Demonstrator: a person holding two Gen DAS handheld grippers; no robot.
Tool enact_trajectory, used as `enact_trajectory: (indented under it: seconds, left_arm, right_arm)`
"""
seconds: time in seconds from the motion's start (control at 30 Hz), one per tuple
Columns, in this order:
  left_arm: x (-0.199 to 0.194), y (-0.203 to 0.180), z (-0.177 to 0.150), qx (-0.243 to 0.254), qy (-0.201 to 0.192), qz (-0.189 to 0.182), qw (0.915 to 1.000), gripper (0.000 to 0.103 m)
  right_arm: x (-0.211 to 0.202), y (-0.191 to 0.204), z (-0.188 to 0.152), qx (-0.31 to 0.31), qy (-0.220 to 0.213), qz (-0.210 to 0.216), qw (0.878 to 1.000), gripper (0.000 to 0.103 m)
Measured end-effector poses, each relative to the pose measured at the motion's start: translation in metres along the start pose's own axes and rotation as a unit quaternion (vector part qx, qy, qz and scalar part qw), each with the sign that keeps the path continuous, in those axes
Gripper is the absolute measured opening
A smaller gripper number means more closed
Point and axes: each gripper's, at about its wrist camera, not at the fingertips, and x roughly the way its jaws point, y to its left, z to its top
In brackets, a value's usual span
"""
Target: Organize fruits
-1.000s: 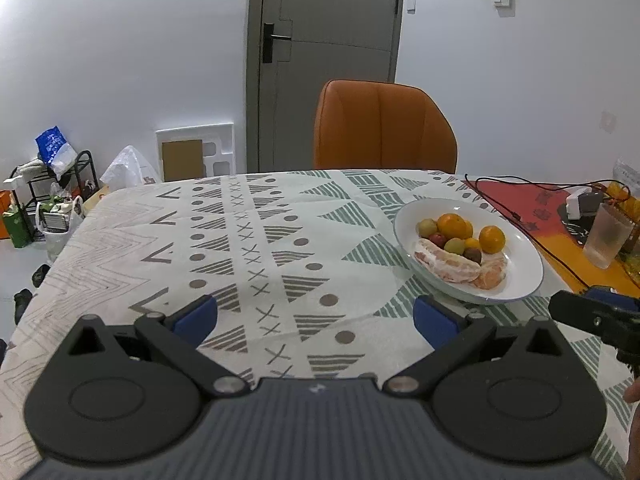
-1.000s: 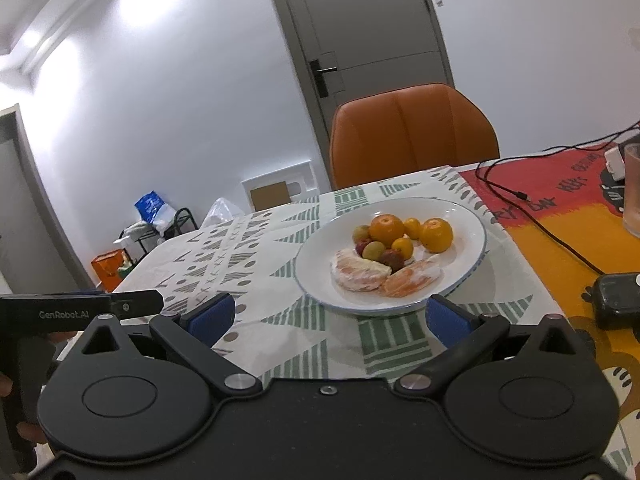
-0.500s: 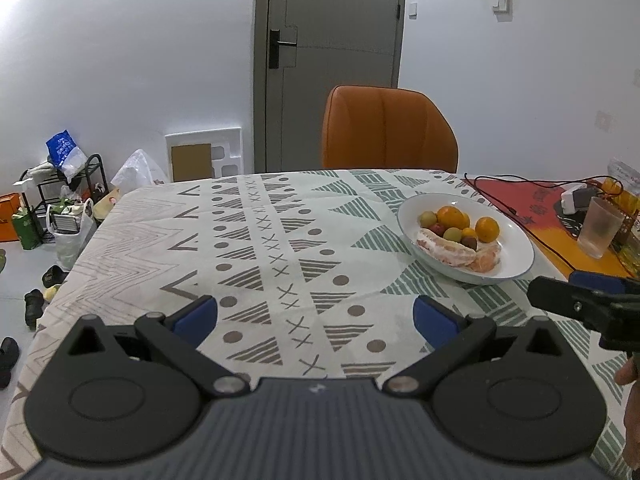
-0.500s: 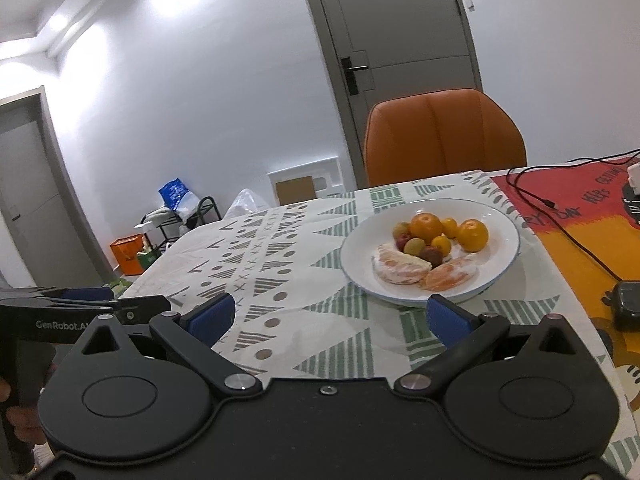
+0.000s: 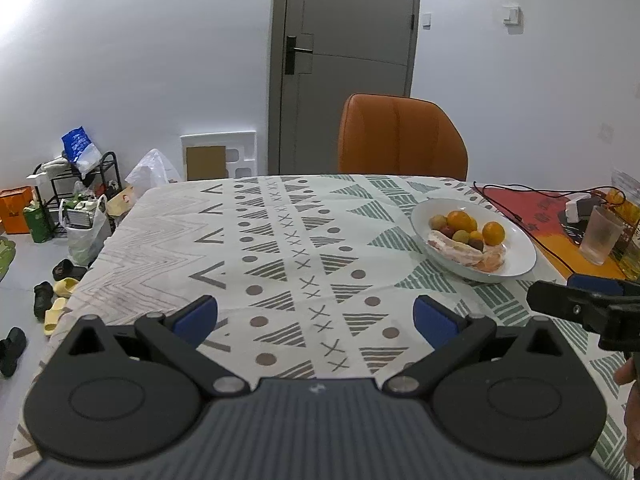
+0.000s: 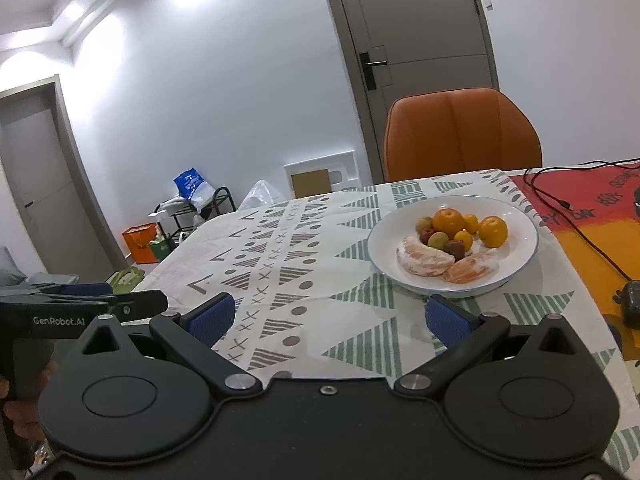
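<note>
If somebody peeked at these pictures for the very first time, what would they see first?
Probably the white plate heaped with fruit: round oranges at the back, two peeled citrus pieces in front. It sits on the patterned tablecloth near the table's right side. Behind the table stands a bright orange chair, and both the left gripper and right gripper are open and empty.

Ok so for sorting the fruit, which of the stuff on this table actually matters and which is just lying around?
Part of the job:
white plate
oranges
peeled citrus pieces
small green and red fruits
left gripper and right gripper, both open and empty

Just lying about:
black cable
frosted cup
small black device
orange chair
</note>
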Motion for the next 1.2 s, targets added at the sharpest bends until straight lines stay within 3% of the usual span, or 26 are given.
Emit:
enact_trajectory:
  seconds: [1.2]
  left_arm:
    - [-0.003,0.012,-0.008,-0.008,0.007,0.011,0.9999,0.103]
  right_arm:
    - [0.001,0.010,-0.005,-0.006,0.008,0.007,1.000,0.103]
